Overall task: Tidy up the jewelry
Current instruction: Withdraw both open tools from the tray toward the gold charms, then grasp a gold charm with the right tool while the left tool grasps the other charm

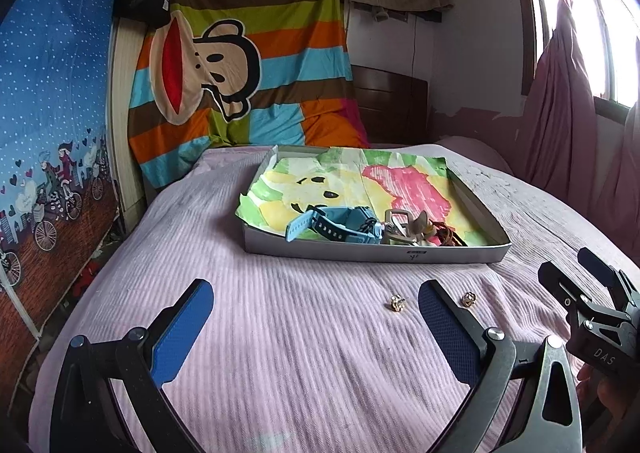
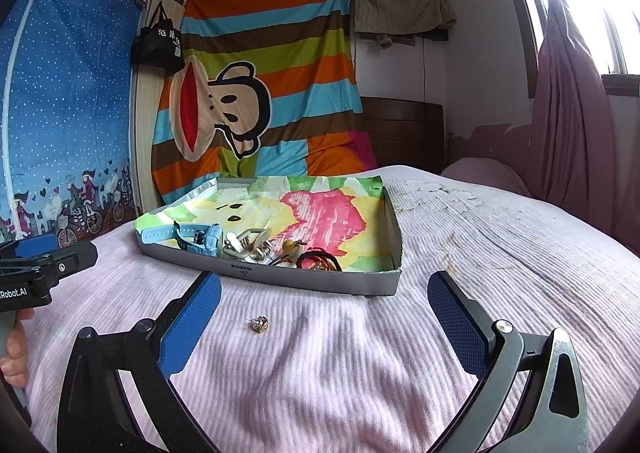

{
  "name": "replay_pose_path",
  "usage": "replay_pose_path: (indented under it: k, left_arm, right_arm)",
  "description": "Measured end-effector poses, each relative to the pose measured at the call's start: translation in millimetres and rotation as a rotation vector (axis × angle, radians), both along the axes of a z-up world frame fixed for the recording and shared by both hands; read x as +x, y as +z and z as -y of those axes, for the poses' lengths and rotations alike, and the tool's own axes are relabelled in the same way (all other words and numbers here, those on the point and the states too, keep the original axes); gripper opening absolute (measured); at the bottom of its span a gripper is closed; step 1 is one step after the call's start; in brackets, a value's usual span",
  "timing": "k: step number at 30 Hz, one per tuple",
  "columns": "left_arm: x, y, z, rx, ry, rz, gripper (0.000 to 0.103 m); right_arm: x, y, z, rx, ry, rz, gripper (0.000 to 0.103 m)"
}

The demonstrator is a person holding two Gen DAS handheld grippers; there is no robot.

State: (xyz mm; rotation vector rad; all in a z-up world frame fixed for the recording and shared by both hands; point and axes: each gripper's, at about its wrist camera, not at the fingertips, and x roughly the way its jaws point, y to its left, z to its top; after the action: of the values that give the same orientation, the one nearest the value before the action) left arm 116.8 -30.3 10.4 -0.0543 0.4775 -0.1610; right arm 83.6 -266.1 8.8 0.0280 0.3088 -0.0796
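Observation:
Two small gold earrings lie on the pink bedspread, one [image 1: 397,302] between my left gripper's fingers, the other [image 1: 468,299] just right of its right finger. My left gripper [image 1: 317,287] is open and holds nothing. In the right wrist view only one earring [image 2: 260,324] shows, between the fingers of my open, empty right gripper [image 2: 325,281]. Beyond them sits a shallow grey box [image 1: 376,253] lined with colourful paper. It holds a blue watch [image 1: 332,227], a metal buckle [image 1: 396,219] and a red hair tie [image 2: 320,261], piled at the front.
The right gripper [image 1: 576,273] shows at the right edge of the left view, with a hand [image 1: 600,393] under it. The left gripper [image 2: 48,253] enters the right view from the left. A striped cartoon sheet [image 1: 240,65] hangs behind the bed.

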Motion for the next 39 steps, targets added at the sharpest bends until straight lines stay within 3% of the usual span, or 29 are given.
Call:
replay_pose_path:
  k: [6, 8, 12, 22, 29, 39]
  left_arm:
    - [11.0, -6.7, 4.2, -0.013, -0.046, -0.056, 0.102]
    - [14.2, -7.3, 7.2, -0.013, -0.064, -0.066, 0.096]
    - [21.2, -10.2, 14.9, -0.002, -0.109, -0.096, 0.087]
    - [45.4, -23.1, 33.4, -0.040, -0.255, -0.209, 0.049]
    - [62.2, -35.5, 50.4, -0.004, -0.296, -0.285, 0.028]
    - [73.9, -44.1, 62.0, 0.038, -0.309, -0.321, 0.020]
  right_arm:
    - [5.4, -5.1, 7.2, 0.042, 0.004, -0.027, 0.101]
    - [9.9, -8.4, 6.4, 0.045, 0.014, -0.042, 0.100]
    - [18.1, -13.4, 0.4, 0.029, 0.043, -0.075, 0.083]
    - [40.8, -30.5, -18.3, -0.001, 0.156, -0.179, 0.043]
    - [57.6, -44.3, -28.2, -0.024, 0.214, -0.255, 0.033]
    - [71.7, -52.5, -38.0, -0.044, 0.256, -0.314, 0.023]
